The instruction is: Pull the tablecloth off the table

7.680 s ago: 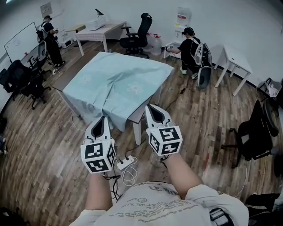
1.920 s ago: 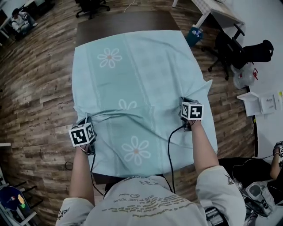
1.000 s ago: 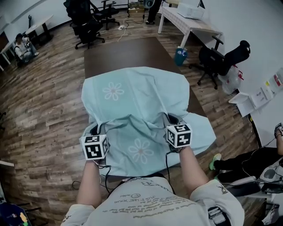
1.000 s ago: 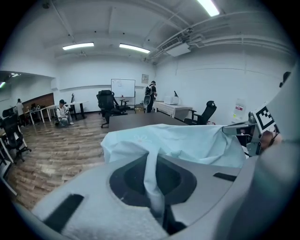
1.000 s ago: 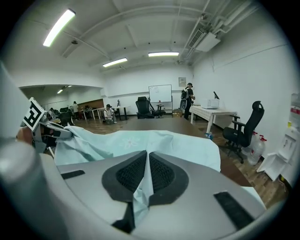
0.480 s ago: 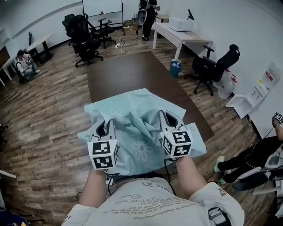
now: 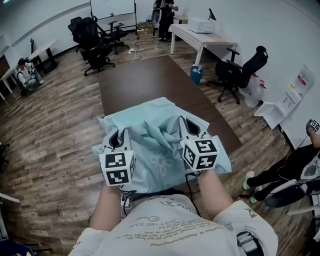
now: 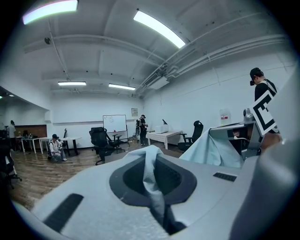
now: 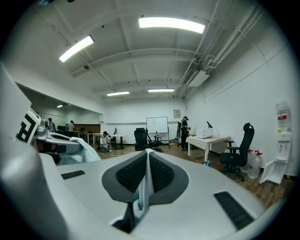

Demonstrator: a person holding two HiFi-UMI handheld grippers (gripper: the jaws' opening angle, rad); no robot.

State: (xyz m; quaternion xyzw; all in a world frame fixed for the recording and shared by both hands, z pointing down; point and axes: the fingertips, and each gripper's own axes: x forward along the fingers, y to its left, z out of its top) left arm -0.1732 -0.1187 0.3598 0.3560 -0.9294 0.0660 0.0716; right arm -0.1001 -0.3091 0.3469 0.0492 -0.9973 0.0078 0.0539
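From my feed, the wood floor point(image 7: 55, 125) fills most of the head view. On it the dark brown table point(image 7: 150, 80) runs bare from the centre towards 12 o'clock. The pale teal tablecloth point(image 7: 152, 125) is bunched in a rumpled heap over the table's near end, at 6 o'clock from that bare top, with one white flower print point(image 7: 161, 161) showing.

The whiteboard point(image 7: 112, 7) at 12 o'clock and the wall sheets point(image 7: 302, 80) at 3 o'clock are too small for me to read. The only clear marks are the black-and-white square patterns on the two marker cubes point(image 7: 117, 169).

My left tongs point(image 7: 119, 134) sit at the heap's 9 o'clock side. In the left gripper view they are pinched tight on a fold of the tablecloth point(image 8: 150, 173), which stands up between the jaws. My right tongs point(image 7: 185, 122) sit at the 3 o'clock side. They are likewise clamped on a thin edge of cloth point(image 9: 145, 183), which shows in the right gripper view.
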